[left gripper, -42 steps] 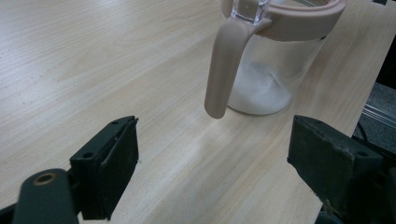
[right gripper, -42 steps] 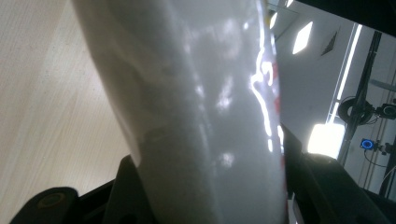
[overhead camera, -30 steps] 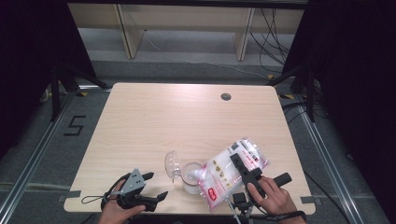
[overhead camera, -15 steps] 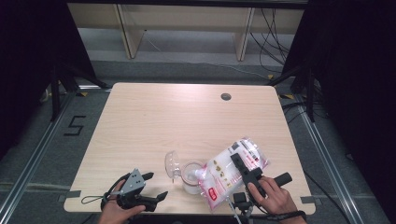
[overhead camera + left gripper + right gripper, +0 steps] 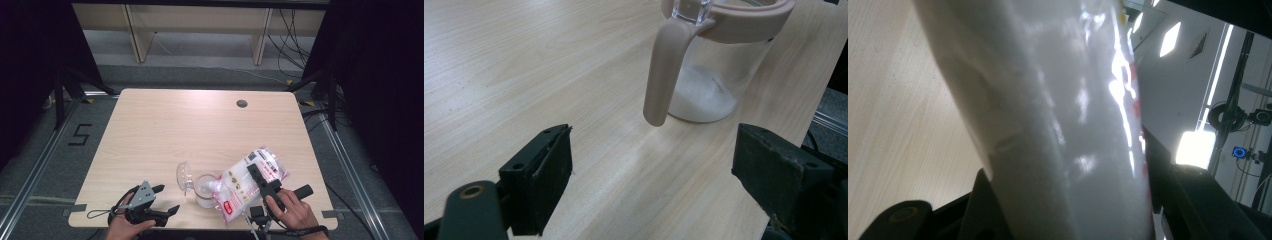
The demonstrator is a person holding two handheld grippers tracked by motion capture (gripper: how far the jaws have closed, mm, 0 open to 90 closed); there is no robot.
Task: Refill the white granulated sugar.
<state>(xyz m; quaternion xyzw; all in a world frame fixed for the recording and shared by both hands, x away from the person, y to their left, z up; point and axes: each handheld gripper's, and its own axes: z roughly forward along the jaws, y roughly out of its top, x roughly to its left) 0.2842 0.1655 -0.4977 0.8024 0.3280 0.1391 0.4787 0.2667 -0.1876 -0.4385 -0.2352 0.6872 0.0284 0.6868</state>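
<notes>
Bag (image 5: 248, 181) sits clamped in the right gripper (image 5: 260, 178), tipped over the jar (image 5: 204, 189) near the front table (image 5: 200, 125) edge, exactly like a second ago, so the pour looks steady. Left gripper (image 5: 159, 202) idles beside it, jaws apart. White powder covers the jar bottom.

Clear jar (image 5: 709, 75) with beige handle; white bag (image 5: 247, 185) printed red; black jaws.
</notes>
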